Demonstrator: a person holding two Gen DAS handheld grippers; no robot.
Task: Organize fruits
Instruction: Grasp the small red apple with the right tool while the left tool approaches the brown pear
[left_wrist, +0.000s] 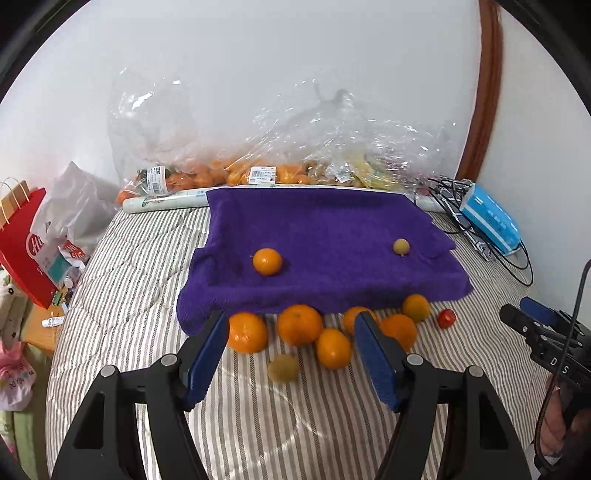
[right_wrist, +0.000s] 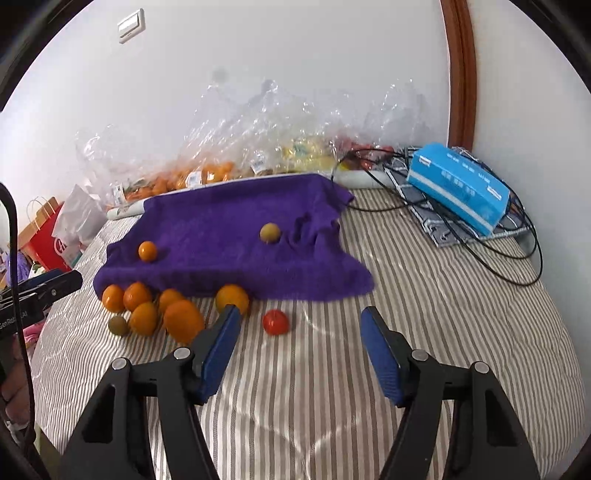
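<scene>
Fruits lie mostly loose on the striped bed, a cluster of oranges (left_wrist: 299, 325) hard against the near hem of the purple towel (left_wrist: 317, 236), where one small orange (left_wrist: 267, 261) and a greenish fruit (left_wrist: 401, 246) already sit well apart. Both tools hover released and empty: the left tool (left_wrist: 291, 354) faces the cluster, the right tool (right_wrist: 301, 350) is nearest the red tomato (right_wrist: 275, 322). Best to take one fruit at a time from the outer edge, close gently across its middle, and set it beside its own kind so nothing rolls.
</scene>
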